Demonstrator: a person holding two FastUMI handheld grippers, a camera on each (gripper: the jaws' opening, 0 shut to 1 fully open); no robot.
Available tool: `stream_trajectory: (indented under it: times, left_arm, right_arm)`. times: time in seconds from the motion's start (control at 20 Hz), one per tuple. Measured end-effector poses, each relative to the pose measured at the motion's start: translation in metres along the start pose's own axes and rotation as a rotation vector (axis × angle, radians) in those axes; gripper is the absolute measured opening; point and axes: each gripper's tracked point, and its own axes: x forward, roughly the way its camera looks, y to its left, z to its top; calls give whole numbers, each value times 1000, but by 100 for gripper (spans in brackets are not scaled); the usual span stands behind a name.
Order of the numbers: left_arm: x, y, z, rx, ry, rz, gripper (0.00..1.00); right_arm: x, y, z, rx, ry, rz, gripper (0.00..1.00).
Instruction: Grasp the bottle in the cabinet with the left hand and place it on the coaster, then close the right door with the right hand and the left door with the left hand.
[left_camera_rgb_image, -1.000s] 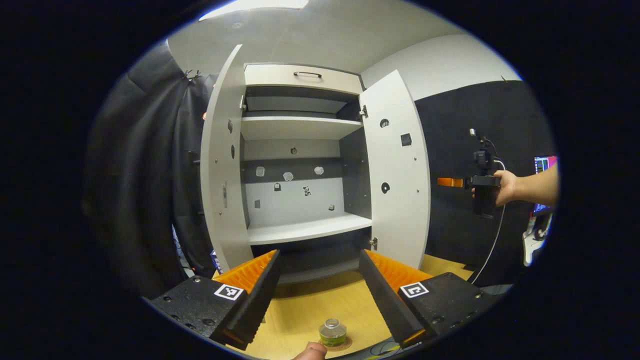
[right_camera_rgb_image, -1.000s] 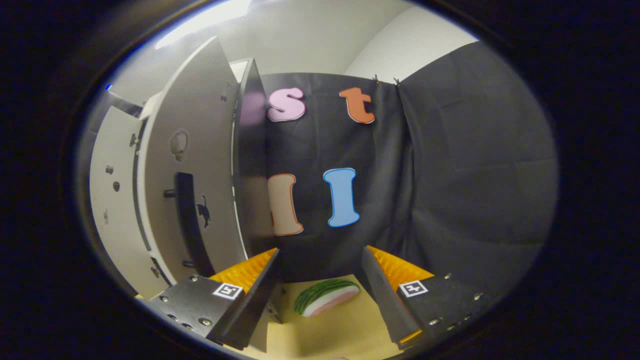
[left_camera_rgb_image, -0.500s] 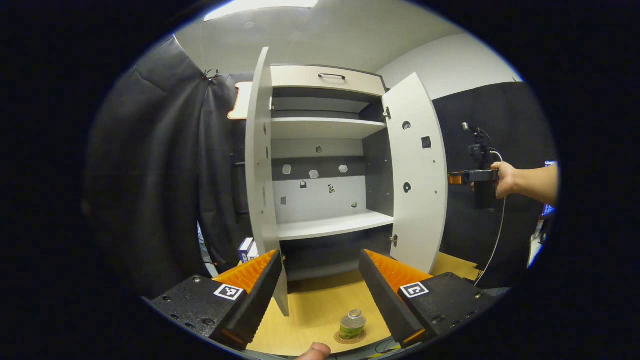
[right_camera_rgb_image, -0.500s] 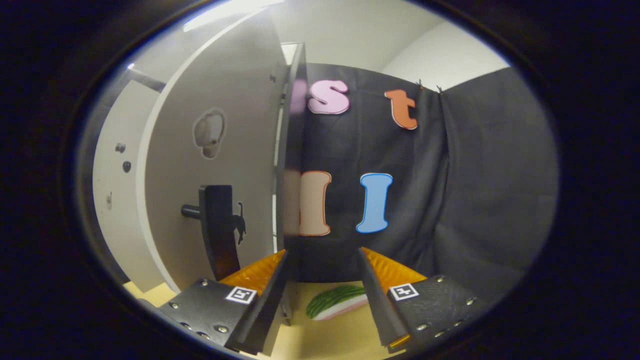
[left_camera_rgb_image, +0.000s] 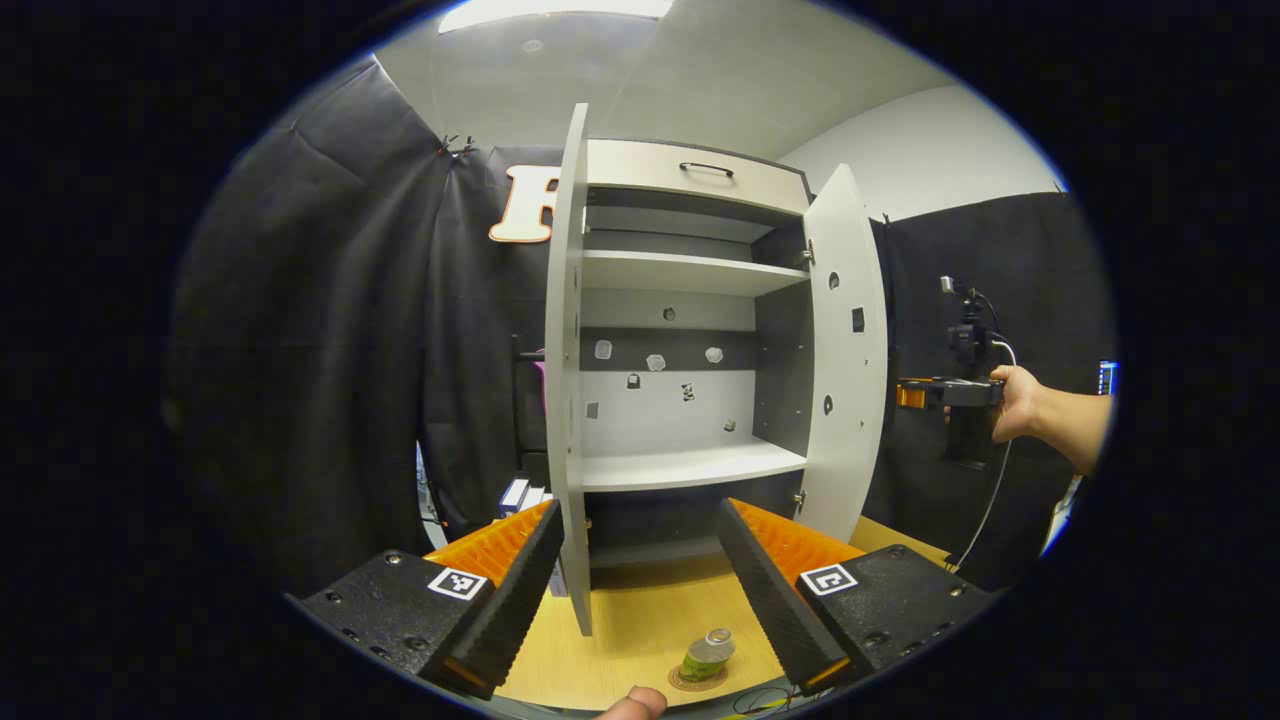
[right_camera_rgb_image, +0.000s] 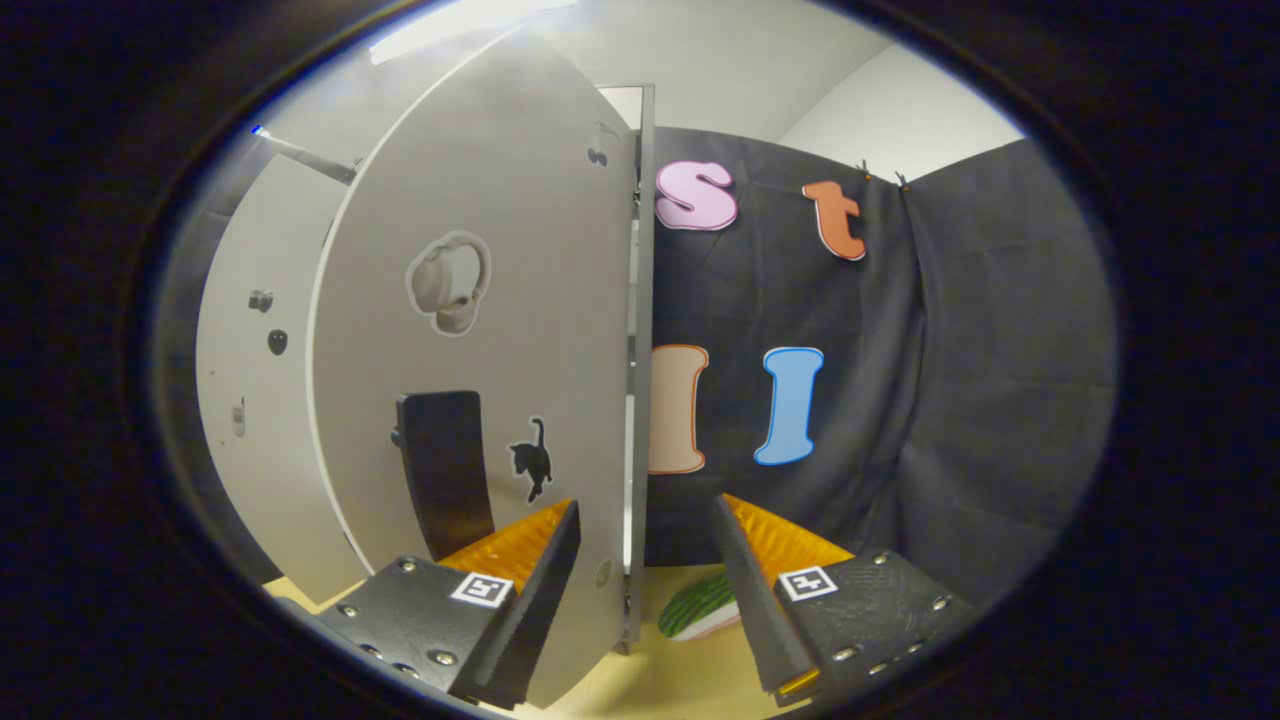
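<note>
Meanwhile bottle (left_camera_rgb_image: 708, 656) on coaster (left_camera_rgb_image: 697, 679); right door (right_camera_rgb_image: 520, 330) ajar.

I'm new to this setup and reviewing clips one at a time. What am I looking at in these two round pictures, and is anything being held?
A person holds a two-finger gripper in each hand, and each carries a camera looking along its own fingers. In the left gripper view, the left gripper is open and holds nothing. Below it a bottle stands on a coaster on the wooden table. Beyond is the cabinet, both doors open. At the right, a hand holds the other gripper behind the right door. In the right gripper view, the right gripper is open with that right door's edge between its fingers.
</note>
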Motion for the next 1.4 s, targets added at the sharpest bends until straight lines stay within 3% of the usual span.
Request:
stream_trajectory:
  times: [0.55, 0.65, 0.7, 0.85, 1.05, 1.4]
  left_arm:
    - [14, 34, 0, 28, 21, 40, 100]
    - [16, 44, -3, 28, 30, 57, 98]
    - [17, 49, -5, 25, 33, 62, 98]
    - [20, 71, -6, 14, 30, 89, 100]
    - [31, 114, -7, 36, 31, 145, 100]
    - [70, 186, -13, 28, 54, 224, 98]
  right_arm:
    - [14, 49, -2, 10, -14, 33, 79]
    - [20, 60, -6, -1, -3, 38, 83]
    - [22, 63, -11, -18, 6, 26, 91]
    - [28, 58, -19, -54, 17, -41, 95]
    - [24, 73, -12, 20, -6, -24, 96]
    - [-35, 76, -1, 46, -13, -22, 96]
